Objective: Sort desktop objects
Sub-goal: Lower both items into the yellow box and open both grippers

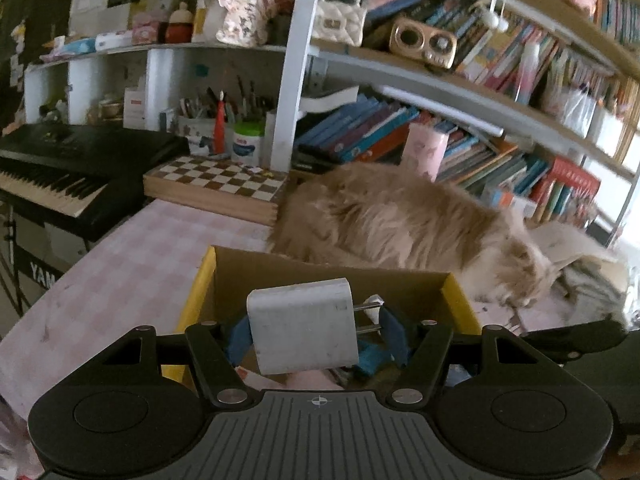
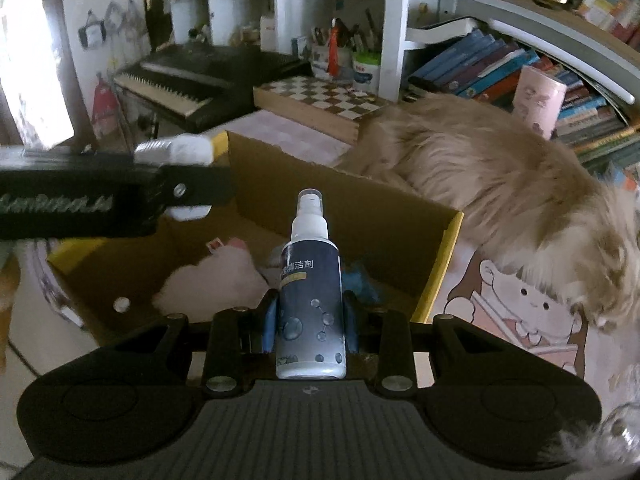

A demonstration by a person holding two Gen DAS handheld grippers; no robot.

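both grippers hang over the open cardboard box [image 2: 400, 216] near the desk's front edge, so this looks like the drop-off step: the left gripper [image 1: 312, 322] is clamped on a white plug adapter [image 1: 300, 324] with its prongs pointing right, the right gripper [image 2: 310, 316] is clenched around a dark spray bottle [image 2: 310, 300] held upright with its white nozzle on top. next each needs lowering into the box beside the pink plush [image 2: 212, 284] and letting go, keeping clear of the fluffy cat [image 2: 500, 184] lying against the box's far wall
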